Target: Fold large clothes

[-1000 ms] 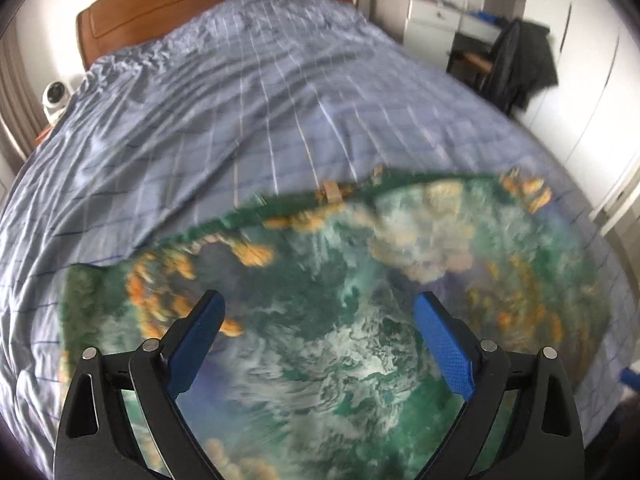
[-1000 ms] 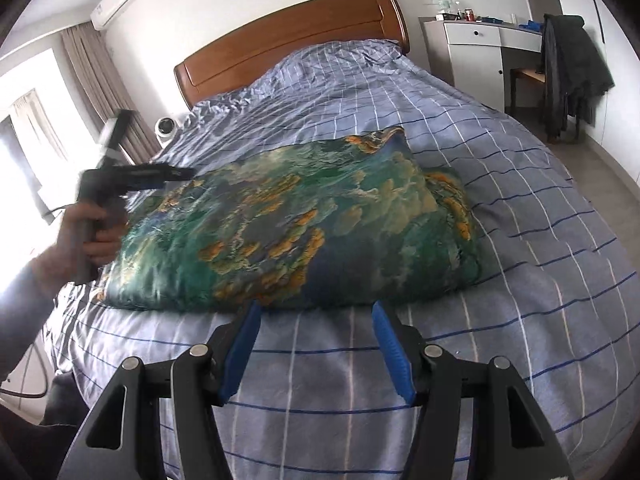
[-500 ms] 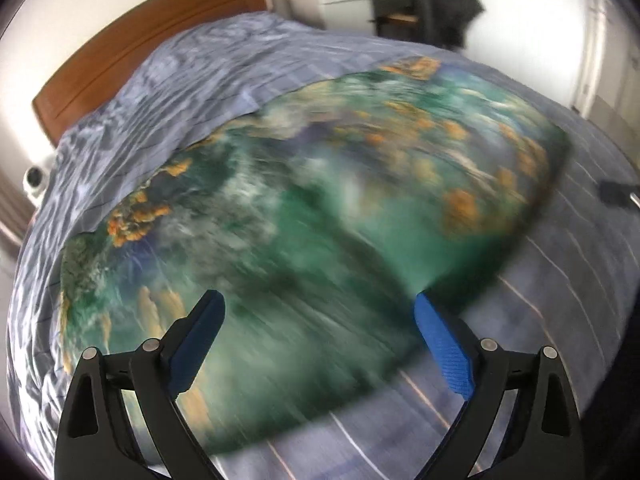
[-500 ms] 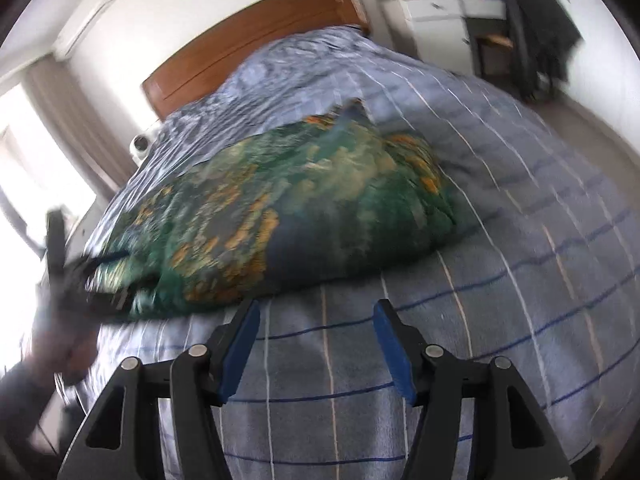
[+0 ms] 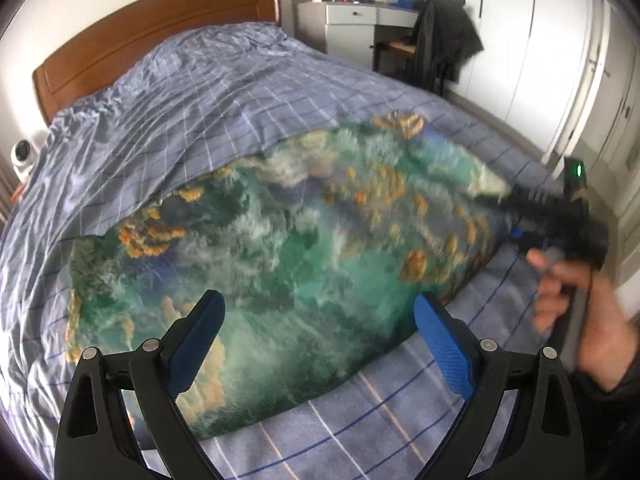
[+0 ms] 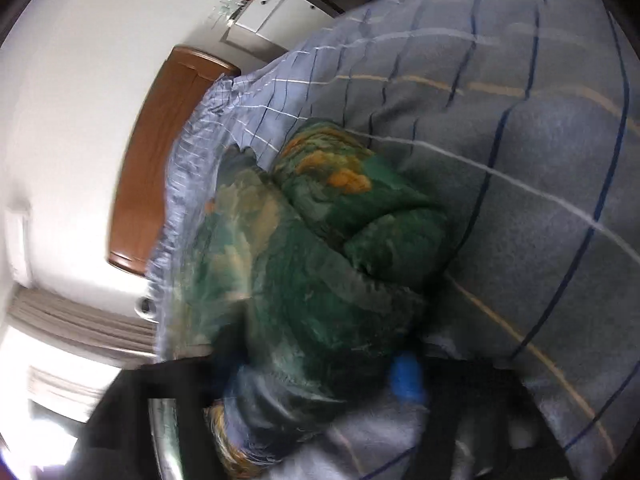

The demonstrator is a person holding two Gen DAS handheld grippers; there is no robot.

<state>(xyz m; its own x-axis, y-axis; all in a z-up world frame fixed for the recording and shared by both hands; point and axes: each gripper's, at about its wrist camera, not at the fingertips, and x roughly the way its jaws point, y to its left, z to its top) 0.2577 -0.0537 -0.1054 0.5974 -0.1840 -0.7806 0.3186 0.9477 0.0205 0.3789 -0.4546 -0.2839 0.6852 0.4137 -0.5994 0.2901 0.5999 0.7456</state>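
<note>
On the bed (image 5: 224, 92), toward its foot and well clear of the headboard (image 5: 156, 32), lies the garment (image 5: 280, 264), a green, blue and orange print spread flat over the checked cover. Left wrist view: left tool (image 5: 318, 340) hovers above the garment's near edge, jaws wide apart, nothing between them. Same view only: the right hand (image 5: 576, 308) grips the right tool's handle at the garment's far-right corner; a desk (image 5: 352, 28) and a chair with a dark coat (image 5: 444, 40) stand beyond the headboard's right end; a small white camera (image 5: 22, 152) sits off the headboard's left end.

Right wrist view, rolled and blurred: right tool (image 6: 320, 384) is closing, with garment (image 6: 328, 264) folds bunched between its blue pads (image 6: 406, 376); firm clamping cannot be confirmed. This view alone shows the stacked fold edges and a curtain (image 6: 76, 320) below the headboard (image 6: 160, 152). Tool body blocks the lower frame.
</note>
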